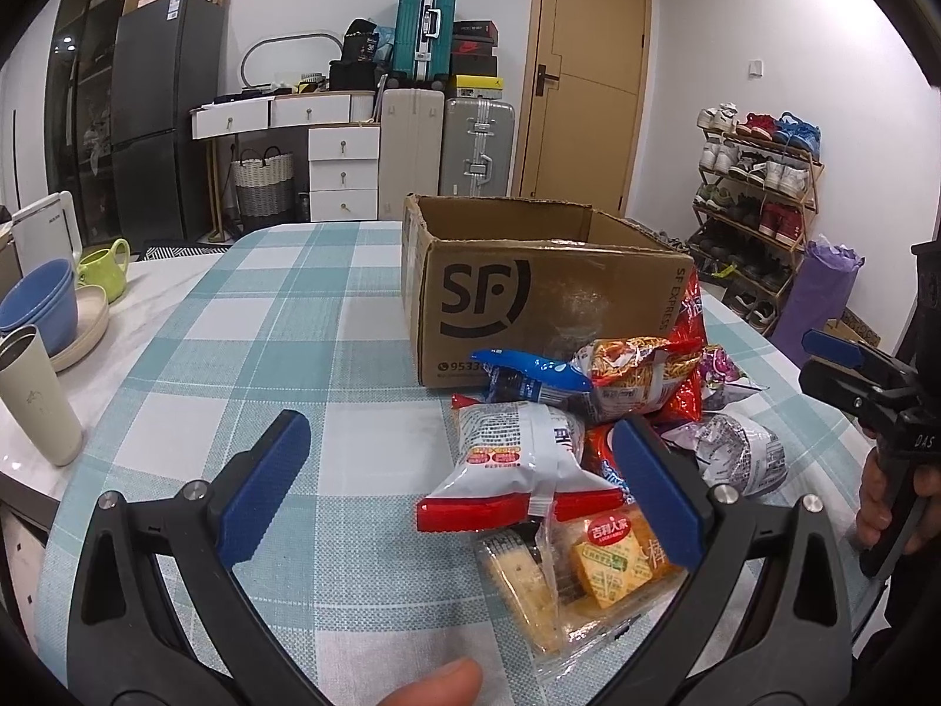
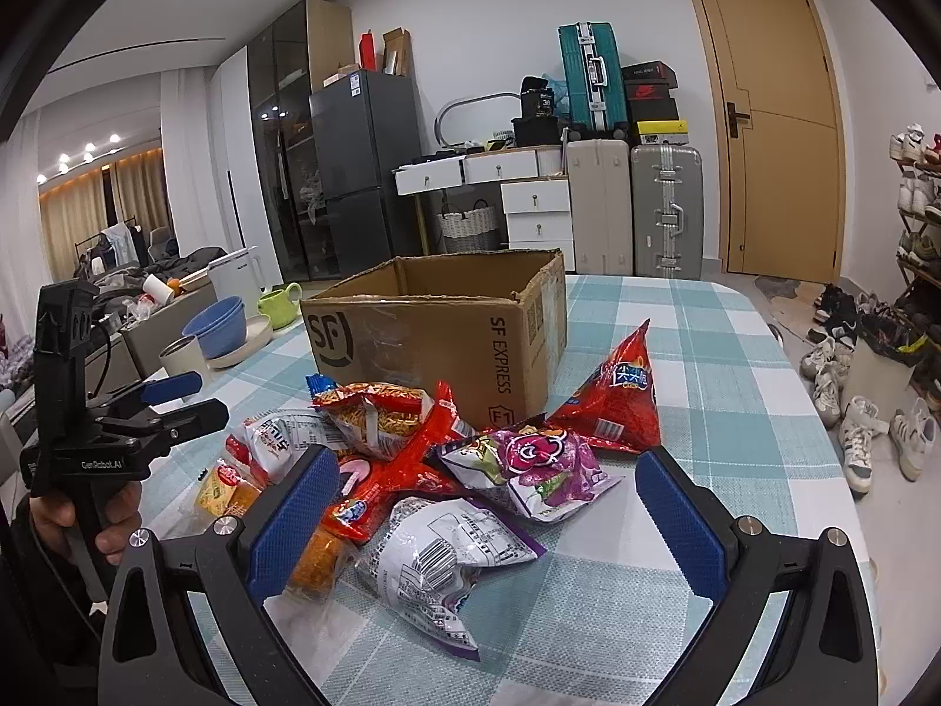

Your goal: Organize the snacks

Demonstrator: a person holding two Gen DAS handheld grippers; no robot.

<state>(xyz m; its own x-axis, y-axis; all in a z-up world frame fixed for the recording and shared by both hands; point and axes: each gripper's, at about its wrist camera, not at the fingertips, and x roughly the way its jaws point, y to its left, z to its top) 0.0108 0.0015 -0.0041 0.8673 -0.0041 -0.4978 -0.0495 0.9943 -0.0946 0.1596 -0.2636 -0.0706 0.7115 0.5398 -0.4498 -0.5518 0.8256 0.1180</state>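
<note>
While nothing is gripped yet, these lines set out the scene:

Step in hand: judged from the layout, picking the first packet from the snack pile [image 2: 447, 470] to drop into the cardboard box [image 1: 529, 288].

Snacks: heaped on the checked tabletop [image 1: 247, 353], just near of the box and touching its front corner; the box stands open-topped and looks empty from here.

Left gripper [image 1: 464, 488]: jaws spread wide, holding nothing, hovering low at the near-left edge of the pile, with the white-and-red packet [image 1: 517, 465] between the fingers.

Right gripper [image 2: 485, 523]: jaws also released, empty, straddling the white-and-purple packet [image 2: 441, 559] at the pile's near-right side.

How to do it well: I'd pinch one loose top packet by its sealed edge, not its puffed middle, so it neither bursts nor slips; lift straight up clear of its neighbours, then carry it over the box rim.

Pose: both tools level, pointing far toward the box, each held in a fist by its handle.
</note>
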